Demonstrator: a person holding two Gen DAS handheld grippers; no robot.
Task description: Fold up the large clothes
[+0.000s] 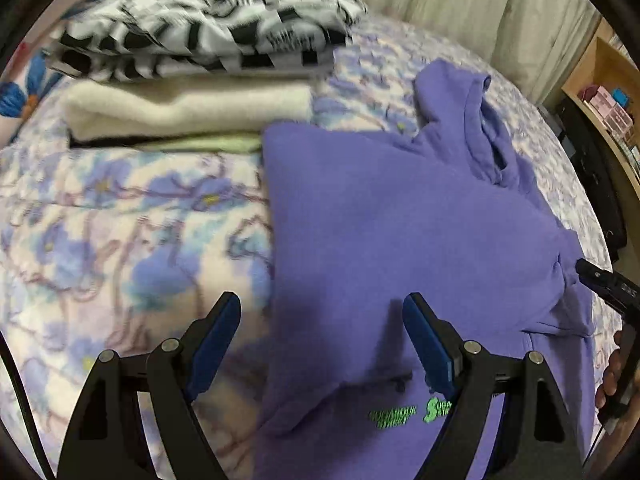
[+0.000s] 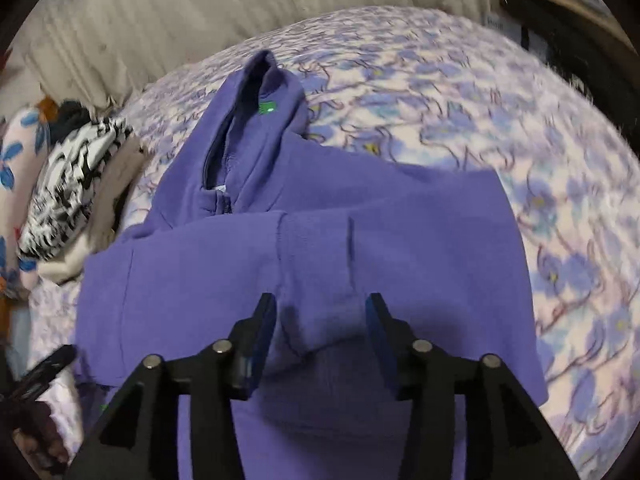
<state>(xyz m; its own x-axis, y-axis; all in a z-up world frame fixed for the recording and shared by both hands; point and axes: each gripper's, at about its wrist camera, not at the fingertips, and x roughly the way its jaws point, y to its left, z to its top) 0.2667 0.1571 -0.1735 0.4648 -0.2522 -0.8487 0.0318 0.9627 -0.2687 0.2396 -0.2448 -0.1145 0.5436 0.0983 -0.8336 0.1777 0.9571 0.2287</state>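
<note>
Both tongs spread, nothing pinched. Left gripper (image 1: 322,344) straddles hoodie (image 1: 400,232) side edge; right gripper (image 2: 320,320) over folded sleeve (image 2: 320,312). Next fold likely: pinch hem corners evenly, lift toward hood.

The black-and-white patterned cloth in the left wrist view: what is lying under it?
Under the black-and-white patterned cloth lies a folded cream garment, then a thin pale green layer with a dark edge. How these are folded cannot be seen, and whether more lies beneath is hidden.

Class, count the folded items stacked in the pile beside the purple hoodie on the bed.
3 clearly visible: the black-and-white patterned piece on top, the cream one under it, a pale green one at the bottom. More may be hidden.
</note>
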